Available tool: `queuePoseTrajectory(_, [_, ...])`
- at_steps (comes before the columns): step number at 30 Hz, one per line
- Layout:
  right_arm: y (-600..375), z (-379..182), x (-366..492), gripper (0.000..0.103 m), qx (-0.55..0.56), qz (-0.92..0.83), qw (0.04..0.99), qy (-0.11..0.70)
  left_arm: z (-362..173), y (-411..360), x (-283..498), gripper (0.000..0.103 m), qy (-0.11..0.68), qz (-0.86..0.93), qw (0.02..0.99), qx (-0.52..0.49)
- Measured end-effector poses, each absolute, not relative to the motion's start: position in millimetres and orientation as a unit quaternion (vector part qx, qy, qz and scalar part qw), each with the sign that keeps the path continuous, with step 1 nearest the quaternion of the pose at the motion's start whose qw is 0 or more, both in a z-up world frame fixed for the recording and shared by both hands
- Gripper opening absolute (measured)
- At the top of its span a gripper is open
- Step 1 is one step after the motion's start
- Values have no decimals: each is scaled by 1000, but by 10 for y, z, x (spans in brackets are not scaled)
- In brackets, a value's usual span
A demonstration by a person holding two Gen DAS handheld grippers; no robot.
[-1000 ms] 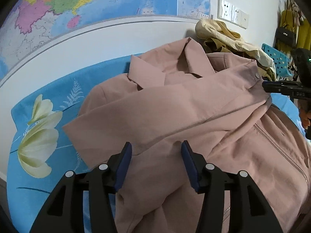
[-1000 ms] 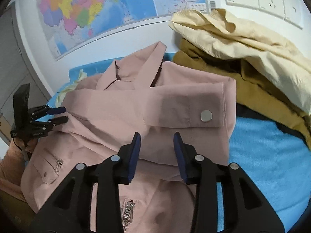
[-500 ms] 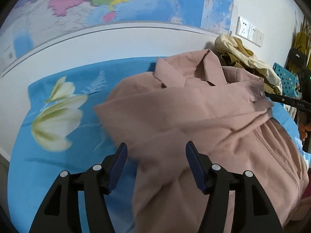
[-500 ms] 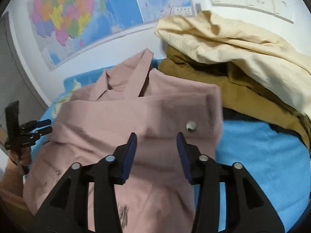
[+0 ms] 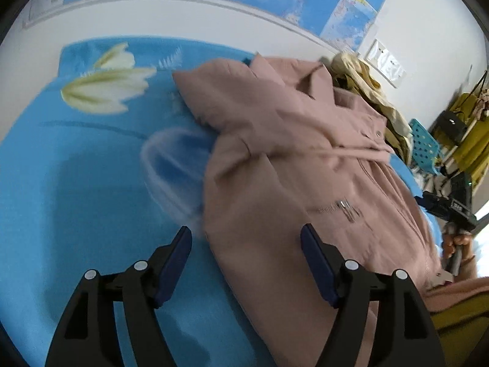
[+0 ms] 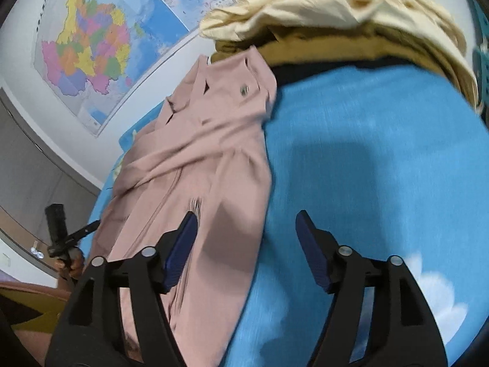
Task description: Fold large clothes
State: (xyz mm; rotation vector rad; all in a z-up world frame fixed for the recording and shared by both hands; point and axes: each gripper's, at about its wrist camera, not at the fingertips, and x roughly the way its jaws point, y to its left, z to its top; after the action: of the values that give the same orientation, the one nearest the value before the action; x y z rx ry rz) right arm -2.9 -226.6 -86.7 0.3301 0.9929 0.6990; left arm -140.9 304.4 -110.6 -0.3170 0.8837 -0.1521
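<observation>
A dusty-pink jacket (image 5: 290, 159) lies flat on the blue flowered blanket (image 5: 76, 183), both sleeves folded across its chest. My left gripper (image 5: 246, 238) hovers over the jacket's left side edge near the hem, jaws opening, nothing pinched between them. In the right wrist view the same pink jacket (image 6: 201, 153) runs up the left half. My right gripper (image 6: 246, 223) hangs above its right side edge and the blue blanket (image 6: 382, 168), jaws opening and holding nothing. Each gripper shows at the other view's edge, held in a hand.
A heap of cream clothes (image 6: 336, 3) and mustard clothes (image 6: 321, 49) lies at the head of the bed, just beyond the jacket's collar. A wall map (image 6: 101, 36) hangs behind. A turquoise perforated chair (image 5: 424, 146) and yellow hanging garments (image 5: 470, 140) stand right.
Both grippers let go of the folded sleeves, widened, and pulled outward and back toward the hem, the left to the jacket's left edge, the right to its right edge. Both wrists rolled.
</observation>
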Motion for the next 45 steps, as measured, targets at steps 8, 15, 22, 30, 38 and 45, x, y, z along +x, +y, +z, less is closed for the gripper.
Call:
queuePoseTrajectory(8, [-2336,-915,-403,78,164,361,786,474,-1135,2909,-1706,80,439,-132,868,-190])
queuePoseTrajectory(15, [-2195,-924,-594,78,145,401,771,473,-1171,2761,-1918,83,437,-199,849,-220])
queuePoseTrajectory(22, [-2093,-925,-709,78,136,451,739,481,-1210,2460,-1910,90,430,-263,832,-233])
queuePoseTrajectory(30, [-1968,-965,-742,53,135,473,725,483,-1231,2331,-1678,65,430,-231,840,-238])
queuePoseTrajectory(38, [-2062,-987,-755,10,232,497,683,482,-1287,2548,-1642,6,453,-163,832,-276])
queuePoseTrajectory(45, [-2219,-321,-1004,7,248,531,712,386,-734,2821,-1876,2,370,-173,862,-300])
